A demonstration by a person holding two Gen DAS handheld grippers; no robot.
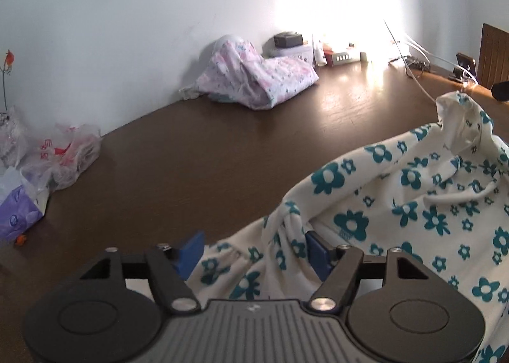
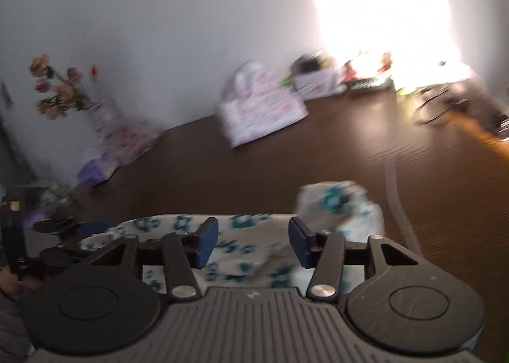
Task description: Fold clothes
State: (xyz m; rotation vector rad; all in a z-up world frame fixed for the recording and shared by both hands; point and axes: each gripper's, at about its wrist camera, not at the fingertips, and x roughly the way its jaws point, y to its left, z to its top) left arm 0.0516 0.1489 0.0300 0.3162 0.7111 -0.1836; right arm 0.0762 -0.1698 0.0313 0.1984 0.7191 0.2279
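Garment: cream cloth with teal flowers, lying rumpled on the brown table, near edge, right of centre in the left view. One part stands up in a peak at the far right; a bunched fold lies between the left claw's pads. Not flat, no clean fold line visible.

Left claw: blue pads spread wide, a ridge of cloth rising between them and against the right pad. Nothing pinched.

Right claw: pads spread, hanging low over the same cloth; this view is motion-blurred, so contact with the fabric cannot be told.

Second garment: pink-and-white print, heaped against the far wall, well apart from the first.

Other items: plastic bags at left; boxes and cables along the wall at right; flowers at far left.

Stage: judged mid-handling, either spreading out or between folds; the rumpled lie fits both.

Handling notes: cloth is soft and bunches readily. Pinch a single edge or corner, not a thick gather, so layers do not drag. Keep both claws level and the span taut to avoid skewed creases. Mind the cable just right of the cloth.
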